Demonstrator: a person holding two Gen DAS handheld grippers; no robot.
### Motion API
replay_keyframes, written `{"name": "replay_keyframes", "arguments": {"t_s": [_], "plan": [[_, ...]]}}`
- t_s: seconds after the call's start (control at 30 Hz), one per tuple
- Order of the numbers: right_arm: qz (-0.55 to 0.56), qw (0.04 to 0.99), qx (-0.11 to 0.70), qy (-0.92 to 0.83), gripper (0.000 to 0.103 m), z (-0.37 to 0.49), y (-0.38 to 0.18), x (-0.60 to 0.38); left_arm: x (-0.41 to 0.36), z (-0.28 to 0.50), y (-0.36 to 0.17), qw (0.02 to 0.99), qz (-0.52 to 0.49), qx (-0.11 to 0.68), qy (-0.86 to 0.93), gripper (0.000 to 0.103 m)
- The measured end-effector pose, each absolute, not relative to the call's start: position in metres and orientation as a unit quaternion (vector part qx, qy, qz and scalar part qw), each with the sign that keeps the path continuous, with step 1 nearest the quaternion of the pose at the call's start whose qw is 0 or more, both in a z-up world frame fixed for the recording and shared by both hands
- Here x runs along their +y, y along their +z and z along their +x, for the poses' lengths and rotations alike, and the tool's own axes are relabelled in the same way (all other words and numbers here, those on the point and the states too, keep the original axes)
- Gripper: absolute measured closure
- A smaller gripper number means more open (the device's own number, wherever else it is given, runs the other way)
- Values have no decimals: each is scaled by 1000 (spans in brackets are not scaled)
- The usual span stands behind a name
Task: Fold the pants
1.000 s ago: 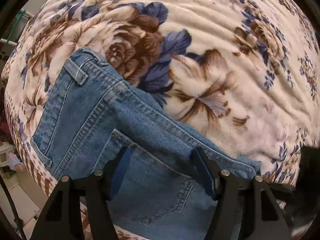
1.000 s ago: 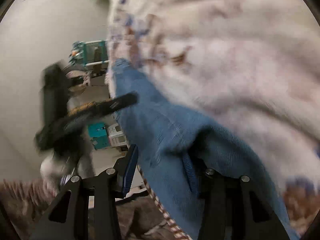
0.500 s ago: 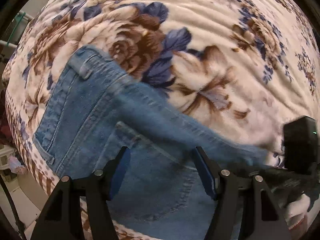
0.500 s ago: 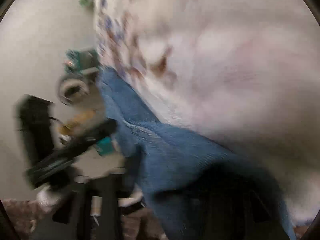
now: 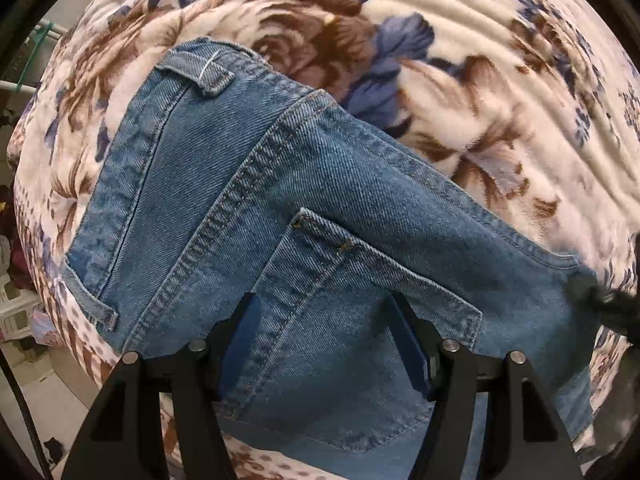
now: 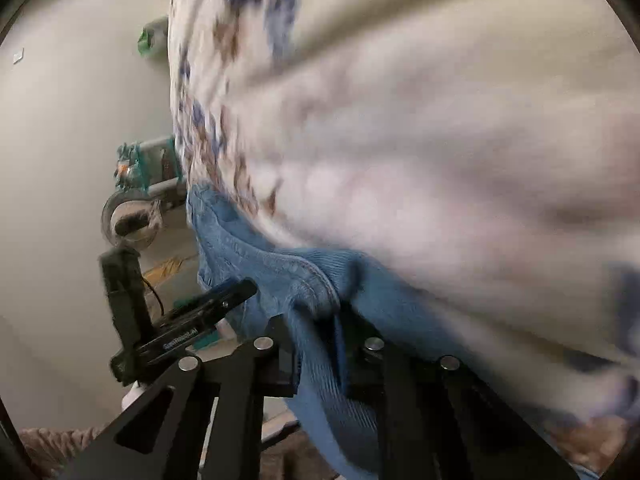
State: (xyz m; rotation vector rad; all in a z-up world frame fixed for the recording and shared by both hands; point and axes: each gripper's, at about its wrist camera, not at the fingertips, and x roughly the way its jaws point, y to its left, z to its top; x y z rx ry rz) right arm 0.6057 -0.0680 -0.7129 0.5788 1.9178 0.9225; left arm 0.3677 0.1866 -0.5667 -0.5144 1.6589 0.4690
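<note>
Blue denim pants (image 5: 304,216) lie seat up on a floral blanket (image 5: 500,60), waistband at the upper left, back pocket in front of me. My left gripper (image 5: 324,344) is open and hovers over the back pocket, fingers apart on either side of it. In the right wrist view my right gripper (image 6: 320,344) is shut on a bunched fold of the pants (image 6: 316,320) at the edge of the blanket (image 6: 440,140). The left gripper (image 6: 176,332) shows there as a black tool at the left.
The blanket covers a bed whose edge drops at the left (image 5: 52,312). Beyond it stand a white plastic stool (image 5: 16,312), a green-framed rack (image 6: 140,164) and a round fan-like object (image 6: 132,220) against a pale wall.
My right gripper has closed on the denim fold and pulled it along the blanket. My left gripper stays open and has come closer over the pocket.
</note>
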Motion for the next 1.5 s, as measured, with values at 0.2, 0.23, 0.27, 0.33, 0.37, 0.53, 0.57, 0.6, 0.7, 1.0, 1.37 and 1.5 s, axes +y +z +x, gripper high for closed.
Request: {"name": "replay_keyframes", "arguments": {"t_s": [0.2, 0.23, 0.27, 0.33, 0.37, 0.53, 0.57, 0.6, 0.7, 1.0, 1.37, 1.5], "plan": [[150, 551, 757, 318, 84, 622, -663, -123, 182, 367, -545, 633, -245, 710, 187, 40], [98, 573, 756, 302, 80, 616, -650, -130, 176, 370, -540, 641, -242, 705, 181, 40], [61, 587, 755, 288, 70, 610, -643, -135, 169, 373, -535, 651, -235, 700, 174, 40], [-8, 602, 755, 261, 67, 596, -636, -148, 151, 380, -529, 666, -218, 695, 158, 40], [-33, 596, 760, 257, 67, 586, -639, -158, 141, 384, -530, 669, -215, 696, 149, 40], [-122, 579, 761, 265, 74, 548, -656, -152, 106, 395, -535, 676, -204, 697, 126, 40], [-131, 587, 757, 257, 98, 548, -659, -152, 100, 397, -535, 680, -196, 695, 126, 40], [-127, 595, 755, 245, 99, 548, -660, -154, 95, 398, -535, 682, -190, 696, 125, 40], [-90, 634, 740, 206, 100, 550, -653, -172, 83, 405, -536, 681, -178, 699, 125, 40], [8, 632, 760, 153, 89, 553, -653, -222, 73, 438, -542, 689, -151, 700, 112, 38], [241, 685, 687, -11, 34, 490, -620, -309, 43, 511, -559, 700, -78, 700, 121, 36], [320, 708, 626, -66, 14, 436, -601, -358, 14, 513, -508, 727, -89, 675, 84, 36]]}}
